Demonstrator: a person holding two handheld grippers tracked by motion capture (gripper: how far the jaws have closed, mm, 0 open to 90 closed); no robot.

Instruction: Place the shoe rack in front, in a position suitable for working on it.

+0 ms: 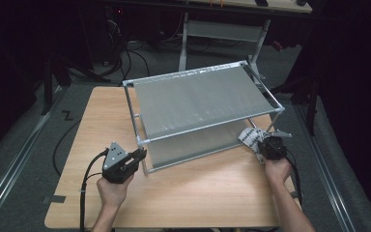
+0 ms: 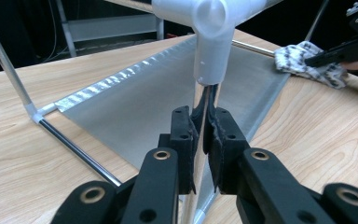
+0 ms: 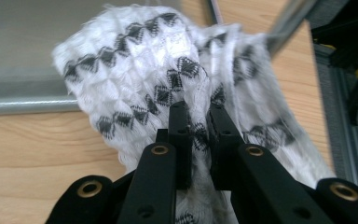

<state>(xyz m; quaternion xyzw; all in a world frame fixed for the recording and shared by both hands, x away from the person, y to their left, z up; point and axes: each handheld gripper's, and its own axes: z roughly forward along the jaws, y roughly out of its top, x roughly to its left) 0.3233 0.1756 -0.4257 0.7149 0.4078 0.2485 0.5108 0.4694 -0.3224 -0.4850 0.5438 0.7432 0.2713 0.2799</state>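
A two-tier metal rack (image 1: 198, 96) with grey fabric shelves stands on the wooden table (image 1: 198, 193). My left gripper (image 1: 140, 154) (image 2: 203, 122) is shut on the rack's front-left upright post (image 2: 204, 100), just under a white plastic corner joint (image 2: 212, 28). A white cloth with a black diamond pattern (image 1: 251, 137) (image 3: 168, 79) (image 2: 307, 60) lies at the rack's front-right corner. My right gripper (image 1: 272, 146) (image 3: 199, 121) is shut on that cloth, bunching it between the jaws beside the lower shelf's edge.
The lower shelf (image 2: 168, 93) lies just above the tabletop. Behind the table stand a white-framed desk (image 1: 222, 29) and loose cables (image 1: 125, 58) on the grey floor. Floor rails (image 1: 24, 154) run along both sides of the table.
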